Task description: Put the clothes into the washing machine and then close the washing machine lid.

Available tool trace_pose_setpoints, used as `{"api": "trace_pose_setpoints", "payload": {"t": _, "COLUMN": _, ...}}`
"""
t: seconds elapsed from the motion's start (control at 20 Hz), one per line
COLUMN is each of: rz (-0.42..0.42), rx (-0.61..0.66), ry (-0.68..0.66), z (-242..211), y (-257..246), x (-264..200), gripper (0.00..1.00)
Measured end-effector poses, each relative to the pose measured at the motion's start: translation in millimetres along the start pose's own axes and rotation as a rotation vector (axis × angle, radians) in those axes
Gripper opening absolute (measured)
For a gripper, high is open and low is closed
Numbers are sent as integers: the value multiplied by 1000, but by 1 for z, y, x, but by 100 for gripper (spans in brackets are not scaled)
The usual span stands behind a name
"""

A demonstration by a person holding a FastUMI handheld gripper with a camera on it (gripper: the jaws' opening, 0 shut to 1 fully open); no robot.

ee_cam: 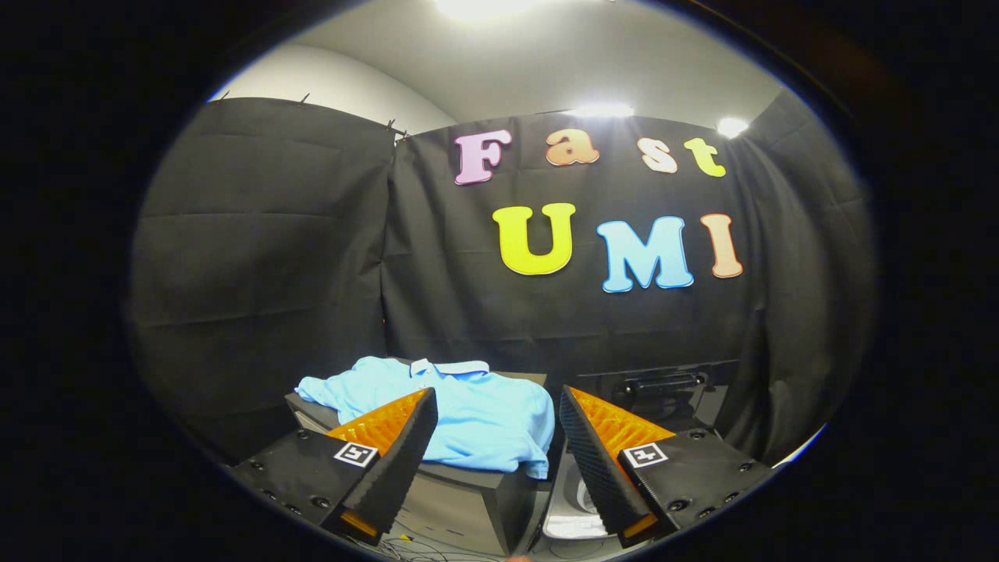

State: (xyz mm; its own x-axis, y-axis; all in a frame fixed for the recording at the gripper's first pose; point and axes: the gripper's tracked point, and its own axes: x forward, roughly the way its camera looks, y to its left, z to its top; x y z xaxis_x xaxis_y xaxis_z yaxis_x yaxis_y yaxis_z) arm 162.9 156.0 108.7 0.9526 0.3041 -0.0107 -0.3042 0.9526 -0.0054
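Shirt [484,417] lies spread on bench [468,476] just beyond fingertips, slightly left | claw [495,406] wide open, empty | washing machine [663,390] ahead-right

Bright glare from ceiling lights [601,109] above, dim black booth below, fisheye bending at the edges.

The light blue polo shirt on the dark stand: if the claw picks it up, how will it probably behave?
The light blue polo shirt will probably be floppy: its hem already droops over the dark stand. It looks light, thin cloth. Pinched at one spot, it would likely sag and trail. The open claw is not yet touching it.
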Motion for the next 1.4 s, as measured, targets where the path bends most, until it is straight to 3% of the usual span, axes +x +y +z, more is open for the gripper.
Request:
{"api": "trace_pose_setpoints", "payload": {"t": 0.45, "rz": 91, "rx": 5, "ry": 79, "z": -6, "y": 36, "x": 46, "gripper": 98}}
{"api": "trace_pose_setpoints", "payload": {"t": 0.9, "rz": 227, "rx": 30, "ry": 274, "z": -24, "y": 78, "x": 117, "gripper": 97}}
{"api": "trace_pose_setpoints", "payload": {"t": 1.2, "rz": 249, "rx": 40, "ry": 395, "z": -42, "y": 100, "x": 156, "gripper": 98}}
{"api": "trace_pose_setpoints", "payload": {"t": 1.4, "rz": 225, "rx": -50, "ry": 456, "z": -59, "y": 108, "x": 191, "gripper": 98}}
